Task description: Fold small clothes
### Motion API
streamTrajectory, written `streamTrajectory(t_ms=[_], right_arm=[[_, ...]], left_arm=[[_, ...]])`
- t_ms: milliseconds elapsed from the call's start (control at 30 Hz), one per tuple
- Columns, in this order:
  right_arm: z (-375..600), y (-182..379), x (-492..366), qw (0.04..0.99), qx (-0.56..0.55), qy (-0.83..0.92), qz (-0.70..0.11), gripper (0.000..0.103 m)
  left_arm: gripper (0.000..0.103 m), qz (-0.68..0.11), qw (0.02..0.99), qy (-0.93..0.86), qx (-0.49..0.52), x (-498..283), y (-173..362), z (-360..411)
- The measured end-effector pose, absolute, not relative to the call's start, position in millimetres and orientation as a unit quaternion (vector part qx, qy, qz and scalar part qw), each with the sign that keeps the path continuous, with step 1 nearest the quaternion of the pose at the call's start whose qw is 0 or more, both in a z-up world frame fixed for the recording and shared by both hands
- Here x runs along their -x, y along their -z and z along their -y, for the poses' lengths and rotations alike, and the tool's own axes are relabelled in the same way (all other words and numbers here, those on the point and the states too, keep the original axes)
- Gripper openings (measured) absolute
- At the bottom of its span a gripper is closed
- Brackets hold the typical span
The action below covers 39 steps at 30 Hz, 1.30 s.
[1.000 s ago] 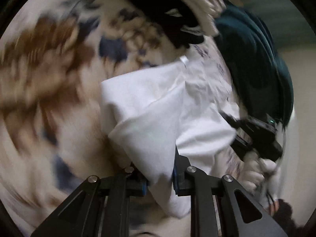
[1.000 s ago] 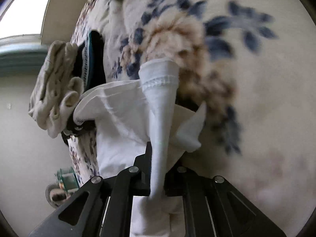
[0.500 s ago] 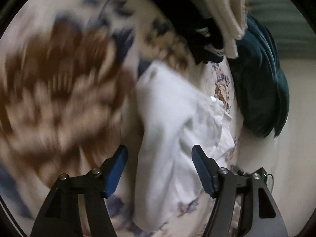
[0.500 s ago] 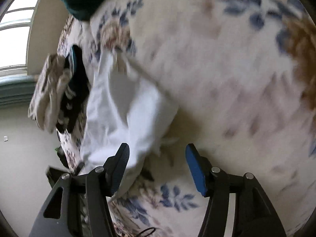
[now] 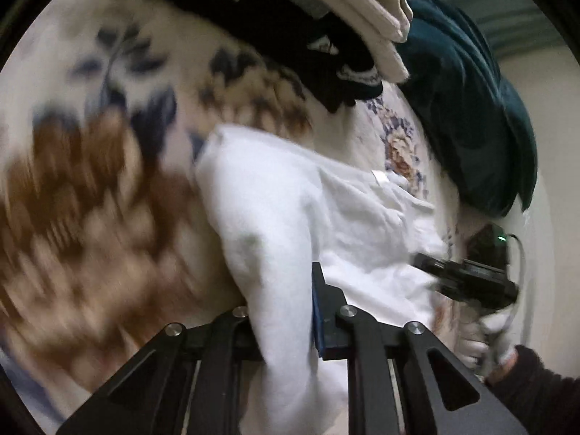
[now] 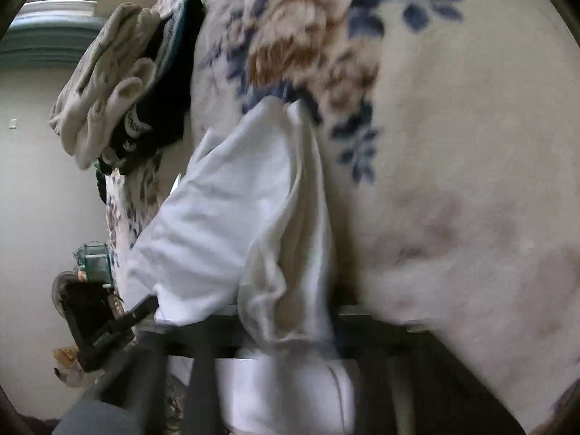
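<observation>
Both sets of tongs are closing on the white garment (image 5: 290, 195), which lies bunched on the floral blanket (image 5: 90, 199). The left tongs (image 5: 282, 311) have a thick fold of the cloth running between their arms, the blue pad (image 5: 316, 311) pressed against it. Over in the right wrist view, the right tongs (image 6: 290, 340) are blurred, but a rolled hem of the same garment (image 6: 286, 246) is pinched between them and drapes down below. At the blanket's far edge sits a stack of folded clothes: beige pieces (image 6: 105, 83) on top, a black item (image 6: 159, 108) beneath. A teal cushion (image 5: 471, 119) rests beyond.
</observation>
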State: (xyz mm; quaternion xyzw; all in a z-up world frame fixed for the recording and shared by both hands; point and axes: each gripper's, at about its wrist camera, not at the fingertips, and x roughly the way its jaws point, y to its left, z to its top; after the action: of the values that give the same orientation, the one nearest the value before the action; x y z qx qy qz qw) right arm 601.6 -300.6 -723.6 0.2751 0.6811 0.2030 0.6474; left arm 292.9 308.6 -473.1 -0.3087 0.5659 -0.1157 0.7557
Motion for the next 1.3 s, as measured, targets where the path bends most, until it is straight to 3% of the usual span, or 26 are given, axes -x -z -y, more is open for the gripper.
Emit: streamTrajectory(t_ms=[100, 167, 200, 233, 267, 333, 400, 433, 667, 700, 733, 767, 900, 1000, 1033, 1100, 1167, 1300], right_arm=[[305, 714, -579, 0.637, -0.339, -0.185, -0.667, 0.015], [307, 707, -561, 0.621, -0.389, -0.172, -0.658, 0.015], [306, 707, -557, 0.617, -0.395, -0.165, -0.66, 0.015], [305, 711, -552, 0.61, -0.395, -0.152, -0.67, 0.019], [306, 713, -550, 0.613, -0.372, -0.126, -0.686, 0.032], [311, 705, -549, 0.634, -0.334, -0.095, -0.691, 0.035], [318, 690, -551, 0.656, -0.324, -0.084, -0.676, 0.047], [318, 683, -554, 0.668, -0.315, -0.083, -0.669, 0.059], [287, 669, -611, 0.716, -0.192, -0.106, -0.662, 0.063], [284, 672, -617, 0.715, -0.186, -0.109, -0.665, 0.061], [280, 674, -620, 0.719, -0.181, -0.11, -0.662, 0.038], [277, 674, -621, 0.724, -0.168, -0.111, -0.659, 0.003], [270, 665, -618, 0.744, -0.124, -0.058, -0.654, 0.003], [287, 673, -616, 0.72, -0.137, -0.026, -0.68, 0.003], [285, 669, -617, 0.715, -0.134, -0.028, -0.685, 0.004], [274, 656, -621, 0.712, -0.097, -0.017, -0.695, 0.017], [262, 632, -623, 0.728, -0.081, -0.021, -0.681, 0.047], [214, 613, -635, 0.73, -0.057, -0.111, -0.672, 0.05]], left_arm=[[0.018, -0.593, 0.742, 0.141, 0.278, -318, 481, -318], [0.037, -0.623, 0.728, 0.138, 0.251, -324, 493, -317], [0.038, -0.625, 0.726, 0.137, 0.254, -321, 494, -320], [0.041, -0.623, 0.726, 0.134, 0.258, -319, 493, -321], [0.048, -0.619, 0.735, 0.113, 0.252, -314, 486, -322], [0.052, -0.611, 0.751, 0.081, 0.235, -302, 476, -324], [0.061, -0.597, 0.773, 0.033, 0.214, -288, 463, -324], [0.064, -0.588, 0.782, 0.005, 0.205, -280, 458, -325], [0.065, -0.581, 0.779, -0.136, 0.19, -230, 470, -331], [0.065, -0.584, 0.776, -0.14, 0.194, -226, 472, -336], [0.065, -0.588, 0.771, -0.145, 0.197, -221, 476, -338], [0.065, -0.595, 0.764, -0.156, 0.195, -218, 480, -341], [0.065, -0.604, 0.758, -0.146, 0.199, -211, 485, -351], [0.086, -0.611, 0.755, -0.118, 0.207, -215, 495, -358], [0.098, -0.613, 0.754, -0.107, 0.211, -216, 499, -362], [0.103, -0.619, 0.753, -0.099, 0.203, -227, 506, -356], [0.103, -0.629, 0.749, -0.113, 0.176, -233, 508, -351], [0.103, -0.642, 0.739, -0.13, 0.159, -243, 507, -343]])
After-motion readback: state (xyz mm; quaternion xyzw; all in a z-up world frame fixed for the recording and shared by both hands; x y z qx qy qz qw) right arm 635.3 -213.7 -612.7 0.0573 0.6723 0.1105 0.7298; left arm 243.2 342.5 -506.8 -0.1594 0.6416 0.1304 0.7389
